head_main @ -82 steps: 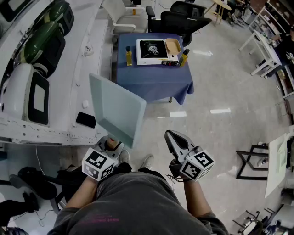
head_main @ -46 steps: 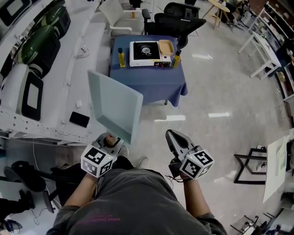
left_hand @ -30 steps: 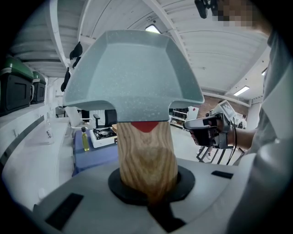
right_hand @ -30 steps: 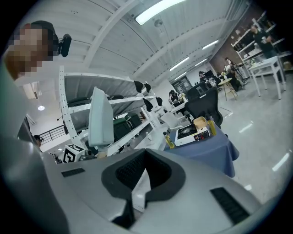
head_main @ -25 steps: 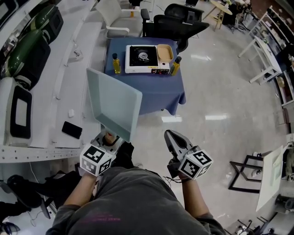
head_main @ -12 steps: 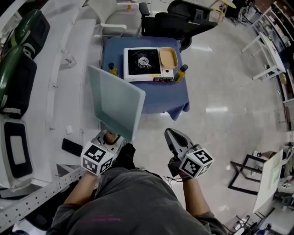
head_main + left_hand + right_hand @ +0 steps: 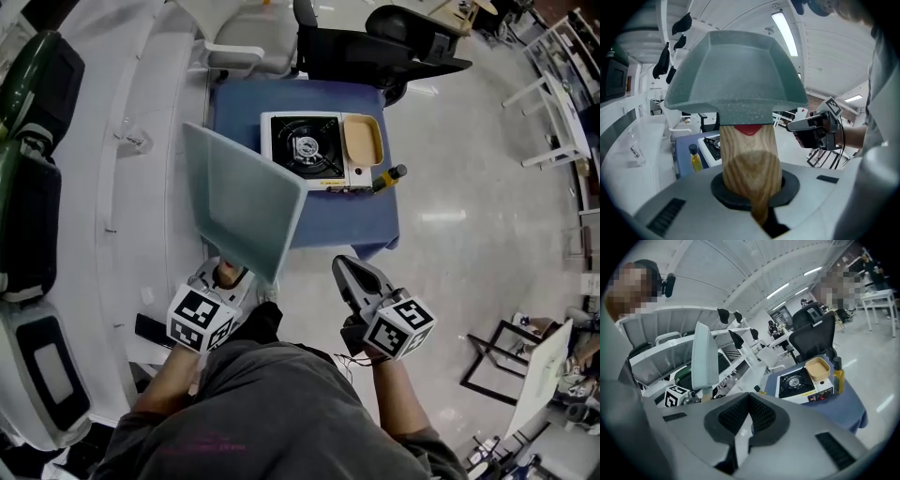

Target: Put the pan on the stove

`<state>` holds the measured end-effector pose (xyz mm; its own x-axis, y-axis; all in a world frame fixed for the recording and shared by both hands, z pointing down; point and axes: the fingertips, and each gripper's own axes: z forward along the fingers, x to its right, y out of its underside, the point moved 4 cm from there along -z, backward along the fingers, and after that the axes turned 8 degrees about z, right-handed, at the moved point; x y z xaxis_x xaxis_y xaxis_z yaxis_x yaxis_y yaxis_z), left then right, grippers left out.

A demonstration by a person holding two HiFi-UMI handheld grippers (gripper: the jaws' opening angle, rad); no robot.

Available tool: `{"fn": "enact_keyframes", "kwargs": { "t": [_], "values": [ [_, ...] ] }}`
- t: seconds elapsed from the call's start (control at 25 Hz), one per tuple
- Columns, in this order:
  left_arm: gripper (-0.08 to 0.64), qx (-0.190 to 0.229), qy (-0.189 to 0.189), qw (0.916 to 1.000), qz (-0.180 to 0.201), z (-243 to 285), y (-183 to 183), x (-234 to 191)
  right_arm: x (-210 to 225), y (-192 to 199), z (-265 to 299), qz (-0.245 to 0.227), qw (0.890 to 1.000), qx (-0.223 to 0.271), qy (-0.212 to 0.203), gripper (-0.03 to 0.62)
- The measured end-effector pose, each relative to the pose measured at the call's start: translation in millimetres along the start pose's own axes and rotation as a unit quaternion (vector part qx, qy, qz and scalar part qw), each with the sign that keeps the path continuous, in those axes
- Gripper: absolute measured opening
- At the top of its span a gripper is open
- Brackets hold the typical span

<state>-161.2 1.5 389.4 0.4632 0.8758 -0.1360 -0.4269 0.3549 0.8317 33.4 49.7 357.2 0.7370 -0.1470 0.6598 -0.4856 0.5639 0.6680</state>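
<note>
A square grey-green pan (image 7: 239, 202) with a wooden handle (image 7: 750, 159) is carried tilted in the air; my left gripper (image 7: 230, 277) is shut on that handle. In the left gripper view the pan (image 7: 736, 79) fills the upper middle. My right gripper (image 7: 343, 267) is shut and holds nothing, level with the left one and to its right. Ahead stands a white portable stove (image 7: 309, 150) on a blue-clothed table (image 7: 347, 220), with a tan tray (image 7: 362, 141) on its right part. The right gripper view shows the stove (image 7: 799, 380) and the pan (image 7: 704, 357) edge-on.
An oil bottle (image 7: 386, 178) stands at the stove's right front corner, another (image 7: 695, 157) at its left. A black office chair (image 7: 375, 47) and a white chair (image 7: 244, 52) stand behind the table. A long white counter (image 7: 131, 141) runs along the left, with a black phone (image 7: 150, 330) on it.
The blue table and stove have come closer in the head view as the person walks toward them. Both grippers keep their places before the body, the pan still held.
</note>
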Motion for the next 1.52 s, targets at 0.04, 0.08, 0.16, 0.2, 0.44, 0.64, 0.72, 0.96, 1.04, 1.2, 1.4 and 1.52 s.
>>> {"fn": "enact_keyframes", "kwargs": {
  "t": [0.04,0.08,0.16,0.2,0.44,0.64,0.72,0.96,1.04,1.2,1.4,1.52],
  "values": [
    [0.021,0.0,0.0,1.0,0.0,4,-3,-9,1,-5,9,0.0,1.0,-0.001,0.0,0.003],
    [0.021,0.0,0.001,1.0,0.0,8,-6,-17,3,-10,17,-0.001,1.0,-0.002,0.001,0.003],
    [0.021,-0.003,0.004,1.0,0.003,15,-10,-31,5,-19,31,0.0,1.0,-0.001,0.004,0.002],
    [0.021,-0.004,0.006,1.0,0.005,18,-12,-37,6,-23,37,0.001,1.0,-0.001,0.005,0.003],
    [0.021,-0.022,0.012,0.9997,0.005,37,-24,-56,17,-34,58,0.006,1.0,-0.006,0.006,0.002],
    [0.021,-0.043,0.008,0.9991,-0.001,56,-28,-63,33,-38,65,0.015,1.0,-0.014,0.007,0.002],
    [0.021,-0.051,0.005,0.9987,-0.006,66,-30,-64,41,-41,68,0.02,1.0,-0.019,0.006,0.003],
    [0.021,-0.074,-0.007,0.9971,-0.014,102,-37,-63,73,-56,78,0.026,0.999,-0.036,-0.018,0.003],
    [0.021,-0.084,-0.013,0.9961,-0.024,117,-39,-63,88,-60,83,0.031,0.998,-0.047,-0.026,0.003],
    [0.021,-0.108,-0.021,0.993,-0.043,151,-39,-65,118,-67,89,0.04,0.996,-0.07,-0.036,0.003],
    [0.021,-0.133,-0.029,0.9886,-0.065,187,-39,-72,151,-79,96,0.05,0.994,-0.085,-0.047,0.002],
    [0.021,-0.153,-0.038,0.9851,-0.069,202,-37,-80,167,-85,99,0.058,0.993,-0.091,-0.049,0.003]
  ]
}}
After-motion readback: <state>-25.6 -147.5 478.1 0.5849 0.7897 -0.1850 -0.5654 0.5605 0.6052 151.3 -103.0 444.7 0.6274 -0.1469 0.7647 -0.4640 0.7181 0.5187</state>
